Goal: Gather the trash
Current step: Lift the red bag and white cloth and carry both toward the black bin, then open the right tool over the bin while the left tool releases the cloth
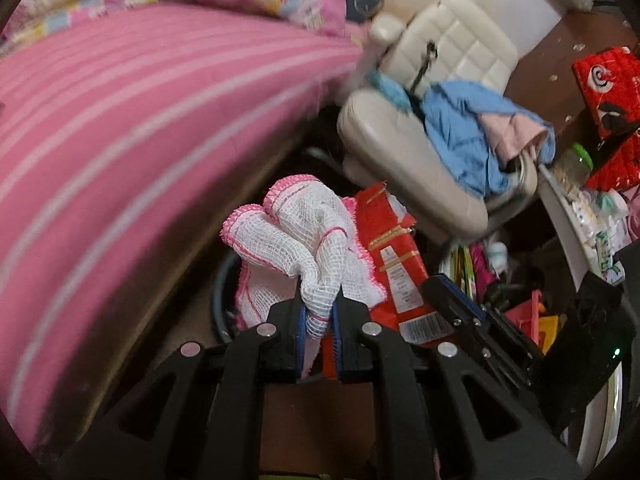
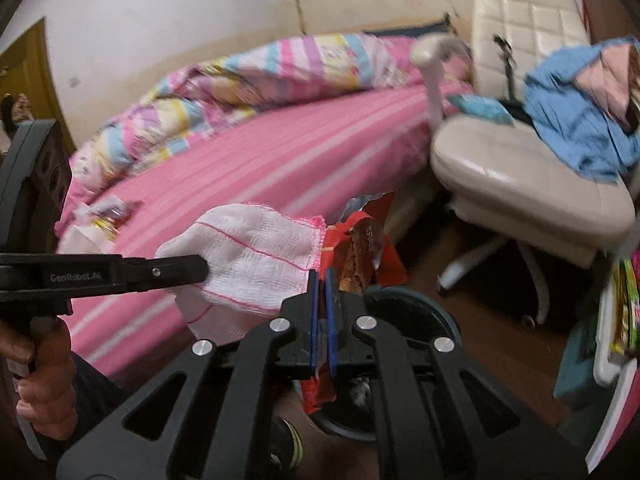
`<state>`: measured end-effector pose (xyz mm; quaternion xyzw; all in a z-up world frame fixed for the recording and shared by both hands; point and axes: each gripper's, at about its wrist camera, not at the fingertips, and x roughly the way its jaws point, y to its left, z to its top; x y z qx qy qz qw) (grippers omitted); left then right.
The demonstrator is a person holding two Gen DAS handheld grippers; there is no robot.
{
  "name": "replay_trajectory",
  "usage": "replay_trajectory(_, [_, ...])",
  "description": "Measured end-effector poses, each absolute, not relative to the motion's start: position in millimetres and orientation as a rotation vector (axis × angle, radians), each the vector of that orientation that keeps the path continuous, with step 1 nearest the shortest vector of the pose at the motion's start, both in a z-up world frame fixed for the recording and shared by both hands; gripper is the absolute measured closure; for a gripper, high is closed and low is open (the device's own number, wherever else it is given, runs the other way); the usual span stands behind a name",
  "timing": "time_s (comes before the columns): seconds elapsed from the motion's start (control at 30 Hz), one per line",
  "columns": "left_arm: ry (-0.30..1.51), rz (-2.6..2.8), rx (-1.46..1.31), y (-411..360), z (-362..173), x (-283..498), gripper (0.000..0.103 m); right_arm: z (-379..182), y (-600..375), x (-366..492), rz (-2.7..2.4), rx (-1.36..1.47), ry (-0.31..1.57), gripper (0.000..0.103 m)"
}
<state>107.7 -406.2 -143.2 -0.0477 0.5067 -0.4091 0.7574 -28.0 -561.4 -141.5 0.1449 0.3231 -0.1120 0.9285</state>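
At lower centre, the left tongs pinch a white gauze cloth, its length rising toward the upper left. The right tongs clamp a red wrapper, standing upright over what seems a dark bin.
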Motion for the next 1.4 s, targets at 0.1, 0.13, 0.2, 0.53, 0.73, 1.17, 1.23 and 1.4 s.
replay_trajectory(0.1, [1.160,-0.905,-0.104,-422,-170,110,0.093,-167,-573,-29,-0.261,0.318,0.713,0.099])
replay_trajectory(0.13, [1.178,-0.899,-0.080,-426,-180,112,0.093,-177,-577,-30,-0.271,0.325,0.731,0.099])
replay_trajectory(0.2, [1.216,-0.895,-0.047,-438,-196,115,0.093,-191,-582,-30,-0.285,0.340,0.759,0.099])
replay_trajectory(0.53, [1.305,-0.863,0.087,-485,-246,139,0.092,-250,-599,-14,-0.341,0.366,0.878,0.099])
replay_trajectory(0.73, [1.335,-0.869,0.141,-506,-267,142,0.085,-275,-603,-7,-0.366,0.349,0.938,0.097])
replay_trajectory(1.17, [1.327,-0.877,0.213,-517,-282,139,0.053,-289,-607,-21,-0.434,0.329,0.982,0.086])
replay_trajectory(1.23, [1.316,-0.874,0.220,-516,-281,138,0.045,-286,-606,-23,-0.443,0.323,0.972,0.065])
replay_trajectory(1.4, [1.285,-0.832,0.241,-510,-278,140,0.035,-278,-604,-26,-0.470,0.317,0.935,0.033])
